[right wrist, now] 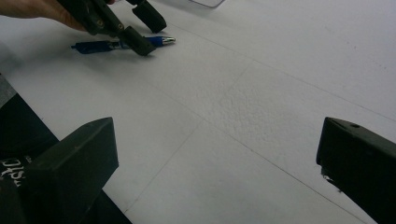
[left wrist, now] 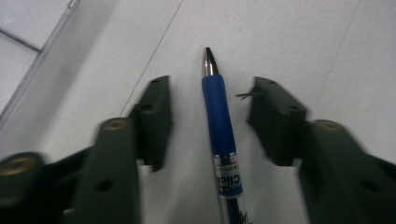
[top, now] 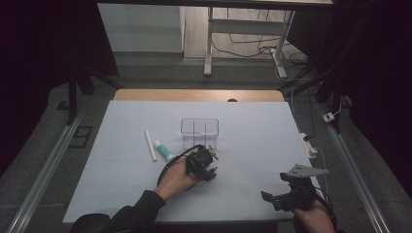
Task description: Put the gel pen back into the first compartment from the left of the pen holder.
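White table (top: 121,194): pen (left wrist: 219,126), tube (top: 163,150), organizer (top: 199,132)

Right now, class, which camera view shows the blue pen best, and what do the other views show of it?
The left gripper view: the blue pen lies close up between the left gripper jaws, untouched, its silver tip and grip clear. The right gripper view shows it small and far off; in the high view the gripper mostly hides it.

The pen (left wrist: 219,130) bears a white barrel label reading "Click", printed lengthwise. Smaller print beneath it is too blurred to read. No other legible text appears.
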`<move>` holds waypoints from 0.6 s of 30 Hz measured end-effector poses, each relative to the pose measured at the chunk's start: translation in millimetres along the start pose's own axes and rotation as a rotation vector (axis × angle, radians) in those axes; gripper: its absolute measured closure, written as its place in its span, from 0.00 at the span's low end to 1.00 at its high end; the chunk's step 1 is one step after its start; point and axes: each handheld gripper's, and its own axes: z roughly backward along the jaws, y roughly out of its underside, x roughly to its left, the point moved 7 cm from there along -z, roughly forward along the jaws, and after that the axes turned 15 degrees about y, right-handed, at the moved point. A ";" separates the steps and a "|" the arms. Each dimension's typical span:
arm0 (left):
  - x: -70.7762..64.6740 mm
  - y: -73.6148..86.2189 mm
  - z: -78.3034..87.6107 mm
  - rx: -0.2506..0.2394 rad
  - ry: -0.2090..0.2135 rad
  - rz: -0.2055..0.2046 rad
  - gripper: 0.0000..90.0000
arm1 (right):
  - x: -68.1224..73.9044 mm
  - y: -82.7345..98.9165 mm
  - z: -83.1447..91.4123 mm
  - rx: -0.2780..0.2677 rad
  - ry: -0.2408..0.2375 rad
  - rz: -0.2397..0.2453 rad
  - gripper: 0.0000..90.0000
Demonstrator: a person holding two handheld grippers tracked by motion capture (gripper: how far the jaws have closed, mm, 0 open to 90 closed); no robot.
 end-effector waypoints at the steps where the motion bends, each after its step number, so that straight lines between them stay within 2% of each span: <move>1: -0.4 -0.3 0.0 0.002 0.001 -0.003 0.62 | 0.1 0.0 -0.1 0.002 -0.001 0.001 0.00; 4: -2.9 -1.0 -0.2 0.015 0.006 -0.011 0.72 | 0.6 0.2 -0.4 0.004 -0.005 0.004 0.00; 5: -3.3 -1.0 -0.3 0.016 0.005 -0.018 0.79 | 0.6 0.2 -0.5 0.005 -0.006 0.004 0.00; 6: -3.7 -1.0 -0.3 0.015 0.006 -0.005 0.85 | 0.9 0.2 -0.7 0.005 -0.012 0.002 0.00; 8: -2.7 -1.6 0.2 0.012 0.019 0.031 0.86 | 0.9 0.2 -0.6 0.005 -0.012 0.003 0.00; 11: -1.7 -1.3 0.7 0.004 0.036 0.050 0.88 | 0.4 0.4 -0.7 0.007 -0.011 0.004 0.00; 15: -0.2 -0.3 1.7 -0.018 0.059 0.062 0.89 | 0.4 0.6 -0.8 0.011 -0.010 0.004 0.00; 18: 1.1 0.0 5.5 -0.052 0.084 0.067 0.89 | 0.4 0.6 -0.8 0.010 -0.010 0.007 0.00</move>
